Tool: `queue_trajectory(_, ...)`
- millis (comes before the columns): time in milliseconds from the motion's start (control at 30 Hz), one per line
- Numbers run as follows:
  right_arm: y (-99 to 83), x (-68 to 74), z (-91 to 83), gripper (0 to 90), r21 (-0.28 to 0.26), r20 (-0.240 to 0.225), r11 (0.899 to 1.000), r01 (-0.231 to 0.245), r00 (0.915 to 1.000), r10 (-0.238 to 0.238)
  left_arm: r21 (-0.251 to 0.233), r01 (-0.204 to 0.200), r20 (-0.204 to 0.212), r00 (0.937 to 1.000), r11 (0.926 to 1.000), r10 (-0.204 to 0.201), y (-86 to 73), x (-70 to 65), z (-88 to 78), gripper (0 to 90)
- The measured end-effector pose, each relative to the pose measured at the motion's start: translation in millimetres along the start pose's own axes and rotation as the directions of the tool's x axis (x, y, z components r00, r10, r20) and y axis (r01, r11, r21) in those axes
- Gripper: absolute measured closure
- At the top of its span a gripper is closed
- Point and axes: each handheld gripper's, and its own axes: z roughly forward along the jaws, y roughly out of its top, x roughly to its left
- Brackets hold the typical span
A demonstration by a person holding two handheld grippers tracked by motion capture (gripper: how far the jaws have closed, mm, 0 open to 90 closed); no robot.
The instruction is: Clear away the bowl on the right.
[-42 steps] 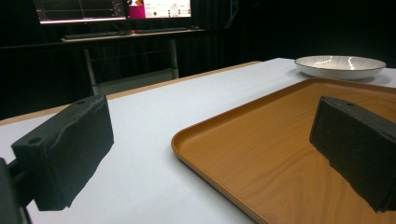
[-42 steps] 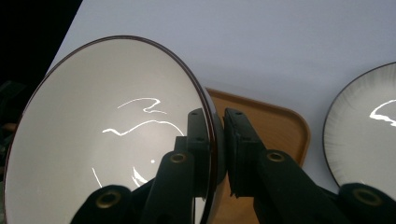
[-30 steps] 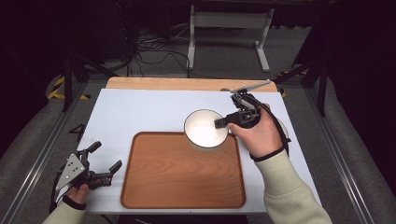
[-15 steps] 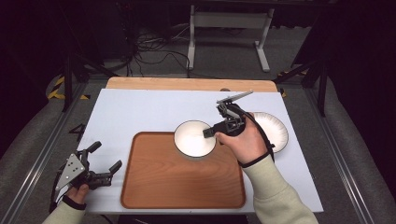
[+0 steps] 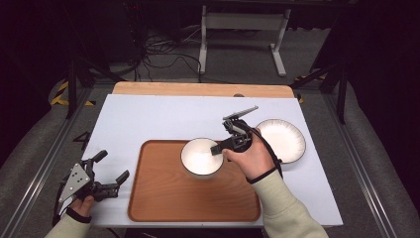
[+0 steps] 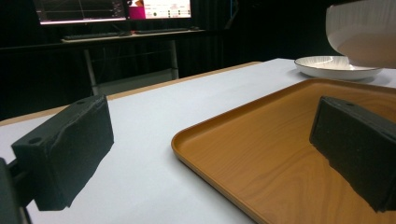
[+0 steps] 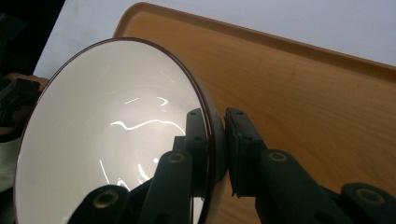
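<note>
1. The tabletop [image 5: 148,119] is a flat, pale sheet with a wooden edge along its far side.
2. A rectangular wooden tray [image 5: 163,198] with rounded corners and a low raised lip lies on the near middle of the tabletop, long axis running left to right. Its grain is smooth and orange-brown.
3. A shallow white plate [image 5: 287,141] with a dark speckled rim sits on the tabletop just right of the tray.
4. A round white bowl [image 5: 200,157], glossy inside with a thin dark rim, hangs over the tray's far right part, tilted. It looks clear of the wood.
5. The right gripper [image 5: 223,148] pinches the bowl's right wall, one jaw inside, one outside, clamped narrow. The tray lies straight below, so setting down likely means lowering.
6. The left gripper [image 5: 111,173] rests at the tray's left, well apart from the bowl, jaws wide and holding nothing.
</note>
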Motion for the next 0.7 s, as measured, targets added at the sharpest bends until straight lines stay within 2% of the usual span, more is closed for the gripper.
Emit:
queue_trajectory(333, -5.9, -2.6, 20.1, 80.1, 0.02, -0.02, 1.0, 0.001, 0.9998, -0.001, 0.0, 0.0, 0.0, 1.0, 1.0, 0.0, 0.0, 0.0, 0.0, 0.2)
queue_trajectory(700, -11.1, -4.6, 39.5, 80.0, 0.042, -0.011, 0.999, 0.004, 0.9999, -0.004, 0.0, 0.0, 0.0, 1.0, 1.0, 0.0, 0.0, 0.0, 0.0, 0.2)
